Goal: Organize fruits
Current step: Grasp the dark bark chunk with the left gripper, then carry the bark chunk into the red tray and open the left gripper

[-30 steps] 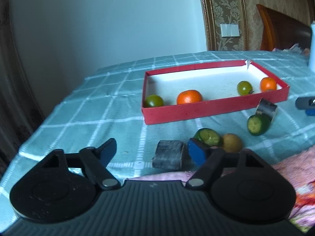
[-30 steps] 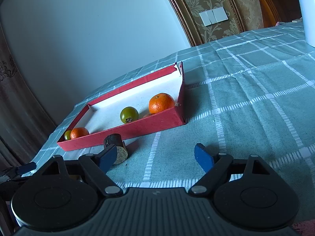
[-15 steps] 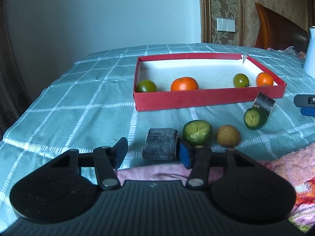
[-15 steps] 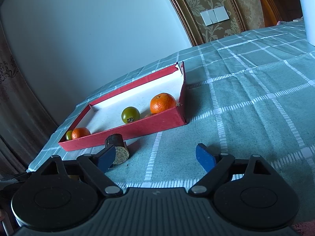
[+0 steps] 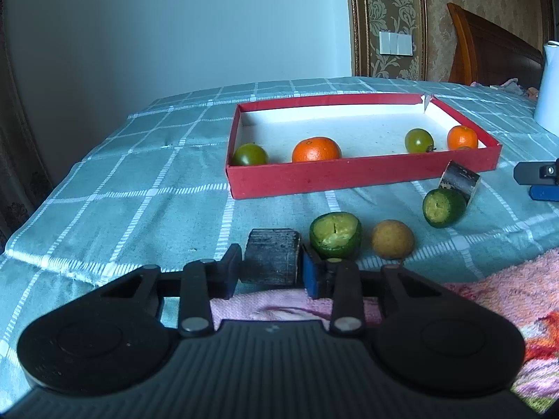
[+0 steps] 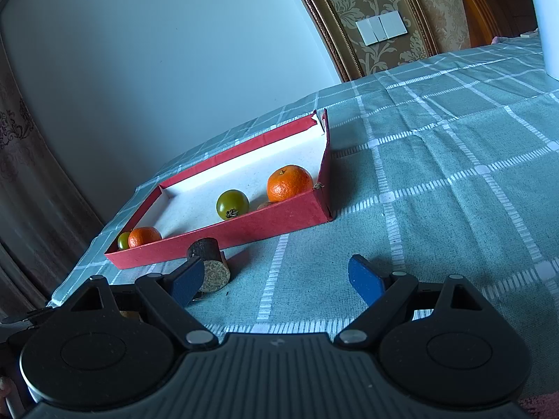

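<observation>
Left wrist view: our left tongs [image 5: 270, 272] clamp the dark cylinder chunk [image 5: 271, 256] on the surface [image 5: 139, 195], just short of the red box [image 5: 349, 176]. We judge it stiff and light, best gripped across its flat ends. Right tongs [image 6: 276, 281] hang wide and empty, tilted down.

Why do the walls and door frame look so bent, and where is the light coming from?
Left wrist view: the fisheye lens bows the door frame; the red box is evenly lit, its fruit sharp. Right wrist view: the tablecloth lines tilt and curve, and the box casts a soft shadow rightward.
</observation>
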`<state>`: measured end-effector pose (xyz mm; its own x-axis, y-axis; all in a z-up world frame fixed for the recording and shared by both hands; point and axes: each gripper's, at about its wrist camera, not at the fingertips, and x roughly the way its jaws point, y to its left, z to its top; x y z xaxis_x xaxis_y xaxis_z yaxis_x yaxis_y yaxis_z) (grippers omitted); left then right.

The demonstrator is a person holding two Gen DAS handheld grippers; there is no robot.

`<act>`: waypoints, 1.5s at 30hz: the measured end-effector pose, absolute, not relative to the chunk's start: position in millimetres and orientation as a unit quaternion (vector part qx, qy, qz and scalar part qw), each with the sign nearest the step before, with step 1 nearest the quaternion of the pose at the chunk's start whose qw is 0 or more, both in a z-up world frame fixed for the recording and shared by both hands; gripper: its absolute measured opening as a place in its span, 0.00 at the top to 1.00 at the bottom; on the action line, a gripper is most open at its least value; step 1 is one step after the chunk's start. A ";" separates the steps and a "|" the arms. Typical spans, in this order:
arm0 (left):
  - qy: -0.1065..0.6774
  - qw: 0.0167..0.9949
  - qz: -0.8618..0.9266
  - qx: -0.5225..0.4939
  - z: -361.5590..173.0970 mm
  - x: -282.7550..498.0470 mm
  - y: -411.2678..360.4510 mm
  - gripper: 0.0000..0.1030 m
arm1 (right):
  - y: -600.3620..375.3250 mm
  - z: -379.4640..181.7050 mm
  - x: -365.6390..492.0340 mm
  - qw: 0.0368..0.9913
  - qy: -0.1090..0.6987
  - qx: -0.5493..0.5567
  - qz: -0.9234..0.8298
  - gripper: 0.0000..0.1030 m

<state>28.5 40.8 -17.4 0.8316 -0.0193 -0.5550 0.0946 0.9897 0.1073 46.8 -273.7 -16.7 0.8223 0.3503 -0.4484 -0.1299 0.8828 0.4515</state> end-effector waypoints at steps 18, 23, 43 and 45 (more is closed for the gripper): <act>0.278 0.960 0.037 0.023 2.3 9.2 41.6 0.70 | -274.3 -16.6 46.8 0.933 0.268 0.205 0.125 0.13; 0.268 0.962 0.045 0.019 8.3 5.1 40.3 0.70 | -275.2 -16.9 46.6 0.933 0.268 0.207 0.124 0.13; 0.251 0.967 0.047 0.021 30.8 112.2 19.0 0.70 | -276.2 -17.4 47.5 0.931 0.268 0.210 0.131 0.10; 0.249 0.967 0.046 0.022 28.9 122.8 17.9 0.70 | -276.3 -17.5 48.0 0.931 0.268 0.210 0.133 0.09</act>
